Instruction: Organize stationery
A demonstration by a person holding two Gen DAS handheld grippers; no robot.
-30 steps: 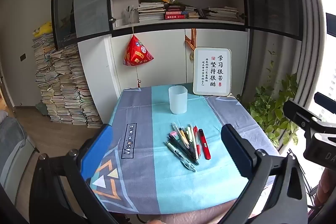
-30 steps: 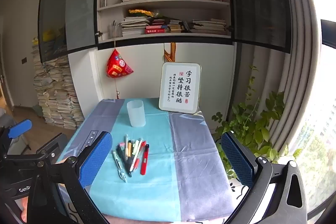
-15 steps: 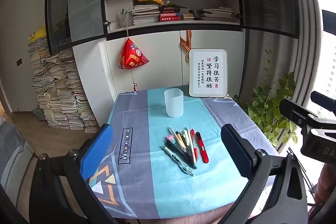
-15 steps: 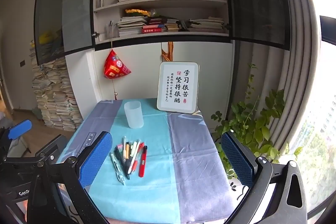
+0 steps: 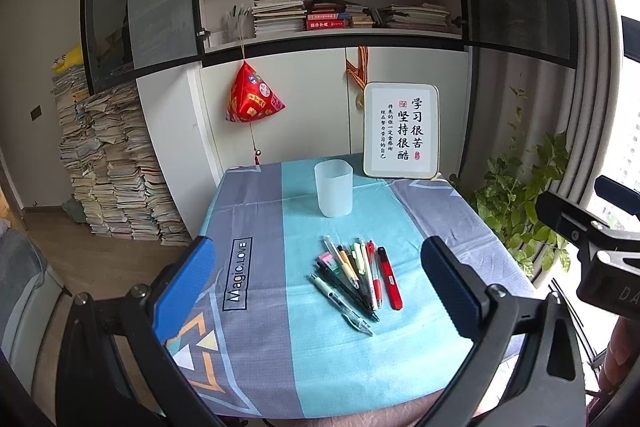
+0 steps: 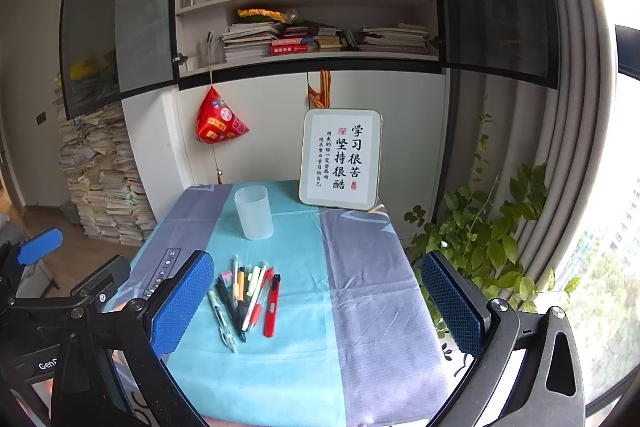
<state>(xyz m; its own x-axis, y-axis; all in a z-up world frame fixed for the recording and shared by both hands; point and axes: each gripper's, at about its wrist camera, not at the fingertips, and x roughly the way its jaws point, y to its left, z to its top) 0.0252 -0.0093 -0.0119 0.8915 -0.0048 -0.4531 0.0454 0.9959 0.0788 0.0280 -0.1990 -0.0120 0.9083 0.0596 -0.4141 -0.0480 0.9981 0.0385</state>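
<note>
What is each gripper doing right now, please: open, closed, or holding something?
Left gripper: open, fingers wide apart, holding nothing, above the near table edge.
Right gripper: open, fingers wide apart, holding nothing; the pens lie untouched on the cloth.

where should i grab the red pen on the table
Grip the red pen across the middle of its barrel, coming straight down. It lies flat at the right edge of the pen pile, so its right side is free cloth for one finger; the left finger must slip beside the neighbouring pen.
</note>
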